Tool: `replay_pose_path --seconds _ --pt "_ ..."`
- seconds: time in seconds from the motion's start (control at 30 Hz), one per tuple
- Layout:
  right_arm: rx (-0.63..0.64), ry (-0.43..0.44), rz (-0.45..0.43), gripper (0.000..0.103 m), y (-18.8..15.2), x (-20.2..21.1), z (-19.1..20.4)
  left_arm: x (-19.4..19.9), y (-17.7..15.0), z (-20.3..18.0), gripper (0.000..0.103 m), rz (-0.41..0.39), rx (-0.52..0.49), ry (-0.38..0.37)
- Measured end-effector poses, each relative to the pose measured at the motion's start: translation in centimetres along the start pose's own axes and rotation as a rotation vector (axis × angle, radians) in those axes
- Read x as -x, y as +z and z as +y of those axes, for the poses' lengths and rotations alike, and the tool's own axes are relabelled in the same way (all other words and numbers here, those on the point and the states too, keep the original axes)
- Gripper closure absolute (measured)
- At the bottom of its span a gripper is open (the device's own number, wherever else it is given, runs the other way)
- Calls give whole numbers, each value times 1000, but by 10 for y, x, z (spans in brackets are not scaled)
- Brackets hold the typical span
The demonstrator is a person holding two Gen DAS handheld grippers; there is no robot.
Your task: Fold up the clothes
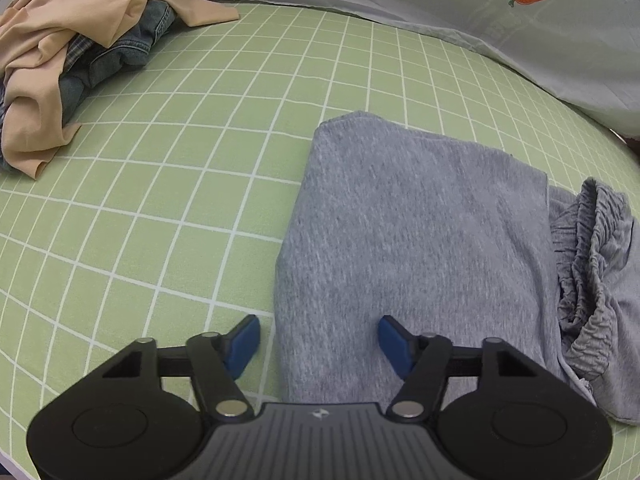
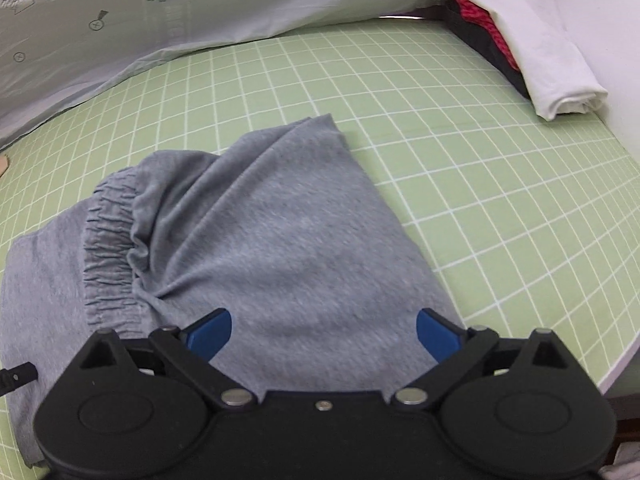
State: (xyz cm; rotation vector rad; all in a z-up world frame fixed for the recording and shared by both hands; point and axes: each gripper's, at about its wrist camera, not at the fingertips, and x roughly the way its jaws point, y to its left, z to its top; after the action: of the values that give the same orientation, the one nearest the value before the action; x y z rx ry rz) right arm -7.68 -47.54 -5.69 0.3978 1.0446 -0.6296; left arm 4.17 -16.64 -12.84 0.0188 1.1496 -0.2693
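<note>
A grey pair of shorts [image 1: 420, 232] lies partly folded on the green checked bed sheet [image 1: 180, 184], its gathered elastic waistband [image 1: 592, 248] bunched at the right. My left gripper [image 1: 320, 340] is open, hovering over the garment's near left edge, holding nothing. In the right wrist view the same grey shorts [image 2: 280, 240] lie with the waistband [image 2: 108, 248] at the left. My right gripper [image 2: 324, 332] is open just above the cloth's near edge, empty.
A heap of beige and denim clothes [image 1: 76, 48] lies at the far left. A pale quilt with a carrot print [image 1: 500, 20] runs along the back. Folded white and red-black clothes [image 2: 532, 48] sit at the far right, near the bed's edge [image 2: 624, 360].
</note>
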Motion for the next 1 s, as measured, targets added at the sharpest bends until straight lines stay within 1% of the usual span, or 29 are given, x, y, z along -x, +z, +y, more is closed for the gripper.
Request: replay_pose_path --seconds 0.03,0.07,0.1,0.17,0.23,0.27,0.37,0.43,0.5,0.53,0.57,0.6,0.63,0.67,0.73,0.77,0.83,0.87,0.93,1.0 --pt "-12 1 2 3 1 0 -5 1 2 1 80 2 25 -20" --pt "-23 1 4 3 1 -1 -10 3 4 1 87 -1 47 -48" --pt "-30 -1 6 3 2 -1 -15 7 5 0 91 -6 66 -80" --pt "-36 -12 12 3 3 -3 -24 14 9 -3 94 -15 106 -144" --pt "-46 -11 17 3 5 -5 -34 21 13 -6 95 -25 145 -209" --pt "-53 -6 22 3 6 -7 -41 27 16 -11 96 -34 161 -254" --pt "-82 9 43 3 9 -12 -61 45 25 -33 96 -67 200 -427" --pt "-109 19 63 3 11 -17 -75 53 31 -55 96 -77 245 -583" --pt "-130 27 79 3 13 -22 -90 53 36 -81 96 -56 295 -734" --pt "-134 29 82 3 14 -23 -97 52 37 -98 96 -48 289 -777" --pt "-138 32 86 3 15 -24 -104 51 38 -115 96 -43 263 -800" --pt "-142 34 89 3 16 -26 -111 49 39 -133 96 -38 226 -805" --pt "-146 36 93 3 16 -27 -118 44 39 -153 96 -26 187 -796" --pt "-141 32 95 3 17 -28 -124 35 36 -171 96 2 169 -782" --pt "-129 21 101 3 17 -30 -138 9 28 -199 95 69 189 -743" --pt "-126 16 104 3 17 -31 -145 -6 23 -209 95 102 214 -717" --pt "-120 6 110 3 16 -33 -159 -32 11 -222 95 161 274 -664" --pt "-118 1 111 3 16 -34 -165 -43 7 -225 95 181 297 -650" --pt "-115 -7 110 3 17 -35 -177 -52 3 -231 93 189 319 -640" --pt "-119 -10 108 3 18 -36 -186 -52 2 -238 93 178 316 -613"
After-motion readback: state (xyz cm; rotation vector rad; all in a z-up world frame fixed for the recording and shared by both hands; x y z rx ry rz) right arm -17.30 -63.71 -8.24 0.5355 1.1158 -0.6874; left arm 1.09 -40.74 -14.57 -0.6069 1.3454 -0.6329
